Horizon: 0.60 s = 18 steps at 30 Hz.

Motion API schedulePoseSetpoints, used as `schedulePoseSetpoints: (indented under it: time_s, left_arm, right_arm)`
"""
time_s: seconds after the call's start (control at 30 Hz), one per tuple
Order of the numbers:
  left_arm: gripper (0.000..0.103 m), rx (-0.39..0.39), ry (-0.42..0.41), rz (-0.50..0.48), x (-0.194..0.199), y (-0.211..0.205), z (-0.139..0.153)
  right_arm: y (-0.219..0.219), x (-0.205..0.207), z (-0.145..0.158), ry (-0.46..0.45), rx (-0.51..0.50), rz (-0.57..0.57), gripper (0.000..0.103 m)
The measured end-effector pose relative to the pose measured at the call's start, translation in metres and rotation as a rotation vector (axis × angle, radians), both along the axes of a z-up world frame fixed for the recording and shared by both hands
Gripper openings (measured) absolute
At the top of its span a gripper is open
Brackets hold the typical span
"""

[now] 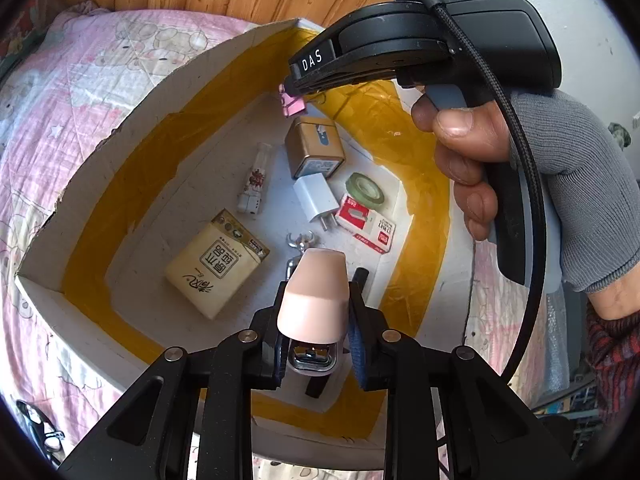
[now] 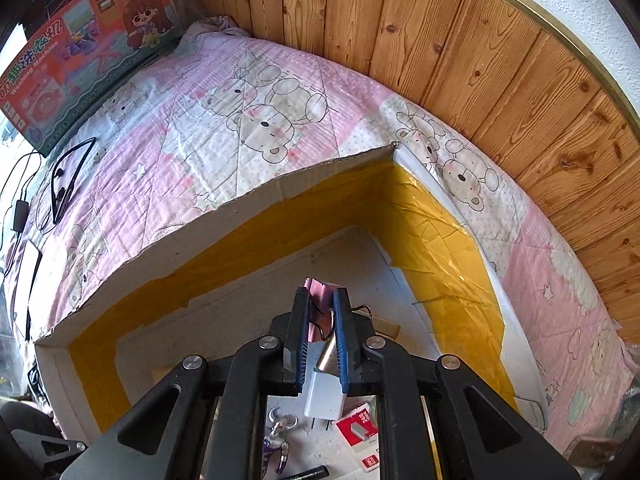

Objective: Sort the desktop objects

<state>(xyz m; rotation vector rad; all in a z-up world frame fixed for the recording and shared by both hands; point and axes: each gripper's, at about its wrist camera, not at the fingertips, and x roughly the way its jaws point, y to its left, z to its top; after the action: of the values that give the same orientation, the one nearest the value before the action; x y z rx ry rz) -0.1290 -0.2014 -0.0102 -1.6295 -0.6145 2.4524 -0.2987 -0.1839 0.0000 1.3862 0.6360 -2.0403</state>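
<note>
Left gripper [image 1: 316, 344] clamps a pink stapler [image 1: 314, 300]; right gripper [image 2: 321, 334] pinches a pink binder clip [image 2: 320, 289], both over the open cardboard box [image 1: 120, 128]. Box floor: tissue pack [image 1: 218, 264], white charger [image 1: 316, 198], staple box [image 1: 366, 224], tape roll [image 1: 365, 189]

A home bedroom: a bed under a pink bear-print quilt [image 2: 248, 120], wood-panelled wall [image 2: 480, 64], toy washing-machine box [image 2: 84, 44].

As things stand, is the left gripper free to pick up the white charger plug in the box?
Probably not: the left gripper is already shut on a pink stapler. The white charger plug lies uncovered in the box, so only the stapler hinders it.
</note>
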Motion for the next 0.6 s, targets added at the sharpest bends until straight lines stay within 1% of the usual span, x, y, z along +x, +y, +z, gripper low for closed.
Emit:
schedulePoseSetpoints:
  time_s: [0.13,0.23,0.3,0.37,0.4,0.5,0.57,0.6]
  left_arm:
    - [0.025,-0.002,-0.002,-0.004,0.001,0.0,0.002]
    - [0.029,-0.029,0.011,-0.004,0.003,0.001,0.007]
    - [0.031,-0.03,0.023,-0.003,0.004,-0.001,0.01]
    - [0.036,-0.05,0.035,0.003,0.005,-0.002,0.013]
    - [0.041,-0.062,0.041,0.007,0.006,-0.003,0.015]
    - [0.045,-0.081,0.054,0.008,0.008,-0.003,0.019]
    - [0.051,-0.118,0.072,0.007,0.01,-0.001,0.022]
    - [0.057,-0.137,0.082,0.008,0.011,0.0,0.024]
  right_arm:
    - [0.006,-0.004,0.0,-0.005,-0.005,-0.021,0.017]
    - [0.013,-0.003,0.002,-0.01,-0.003,-0.024,0.018]
    - [0.018,0.001,0.005,-0.016,-0.002,-0.019,0.019]
    - [0.023,0.008,0.01,-0.021,0.001,-0.002,0.022]
    - [0.026,0.013,0.012,-0.022,0.001,0.008,0.024]
    - [0.036,0.028,0.02,-0.025,0.002,0.031,0.026]
    - [0.045,0.037,0.026,-0.026,0.002,0.041,0.028]
    - [0.05,0.042,0.028,-0.028,0.003,0.046,0.031]
